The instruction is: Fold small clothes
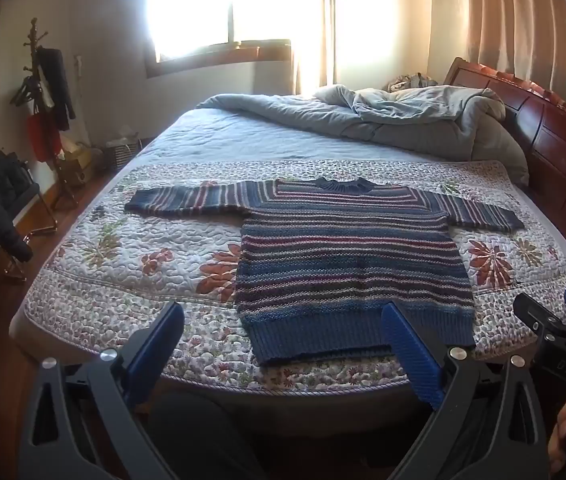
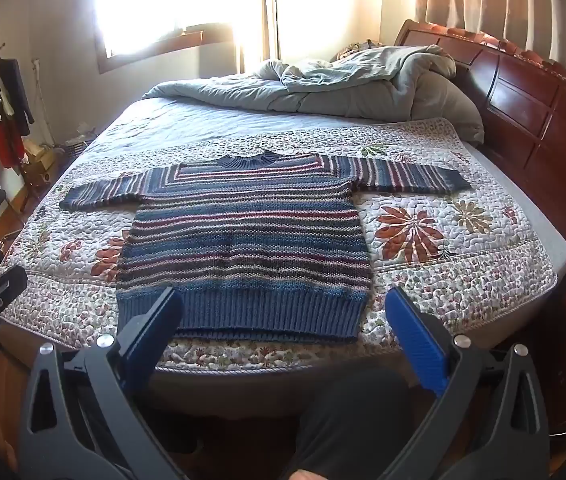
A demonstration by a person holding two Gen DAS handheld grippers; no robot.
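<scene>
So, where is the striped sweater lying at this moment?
In both wrist views the striped sweater lies flat, sleeves spread, on the floral quilt at the near end of the bed, in front of the rumpled grey duvet.

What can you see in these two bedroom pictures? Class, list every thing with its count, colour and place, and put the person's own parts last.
sweater: one, blue with red and pale stripes, flat on the quilt, sleeves spread out
floral quilt: one, white with red flowers, across the near part of the bed
duvet: one, grey-blue, bunched at the far side of the bed
headboard: one, dark red wood, right
window: one, bright, far wall
curtains: pale, beside the window and on the right
coat stand: one, hung with dark and red clothes, left
left gripper: black with blue pads, open, empty, short of the hem
right gripper: the same, open, empty
</scene>
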